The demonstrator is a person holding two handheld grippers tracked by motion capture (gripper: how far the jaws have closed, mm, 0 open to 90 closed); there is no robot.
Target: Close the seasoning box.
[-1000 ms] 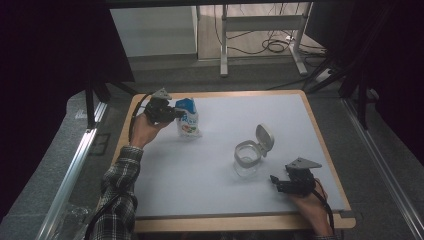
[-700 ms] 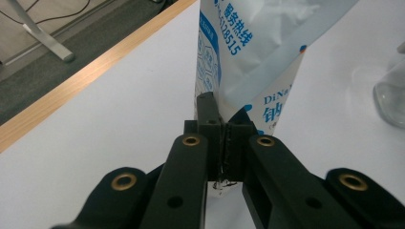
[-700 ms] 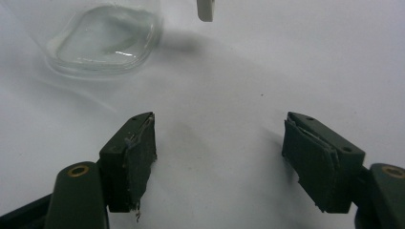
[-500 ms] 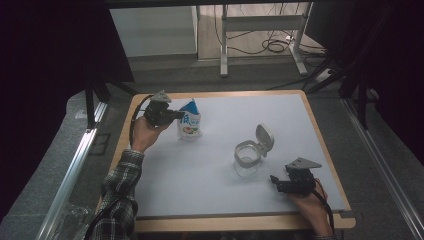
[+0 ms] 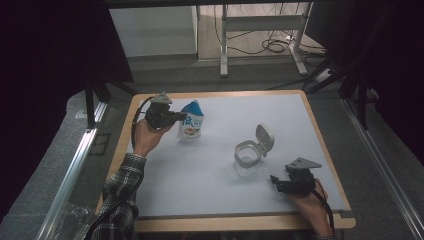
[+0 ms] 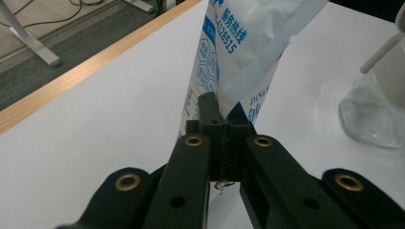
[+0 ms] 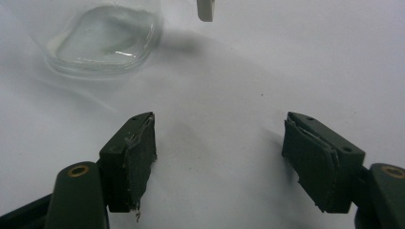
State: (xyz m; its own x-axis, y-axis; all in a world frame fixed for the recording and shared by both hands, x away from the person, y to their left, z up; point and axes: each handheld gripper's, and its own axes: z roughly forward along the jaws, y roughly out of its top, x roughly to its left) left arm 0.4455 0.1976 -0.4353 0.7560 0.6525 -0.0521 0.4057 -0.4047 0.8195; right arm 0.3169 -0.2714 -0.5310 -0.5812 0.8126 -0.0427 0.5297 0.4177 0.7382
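Your left gripper [image 5: 176, 117] is clamped on the edge of the blue-and-white pouch [image 5: 191, 121], which stands on the white mat [image 5: 200, 175] at about 10 o'clock from the table's centre. Your right gripper [image 5: 281, 184] rests near the front edge at about 5 o'clock, jaws spread wide, holding nothing.

Risks, as I judge them:
- The grip is on a thin strip of film — it can slip or tear if you lift fast, and the pouch would drop or spill.
- The pouch is soft; tilting it toward the glass jar [image 5: 247, 159] may let it fold and miss the opening.
- The jar's flip lid [image 5: 265, 140] stands open at its far side — a swinging pouch could knock it, or tip the jar.

The left gripper view shows the pinch [image 6: 224, 128] closely: both pads meet on the pouch [image 6: 248, 52] seam. The high view gives only the layout. The right gripper view shows the jar [image 7: 102, 40] base just ahead at 11 o'clock, apart from the pads [image 7: 138, 160].
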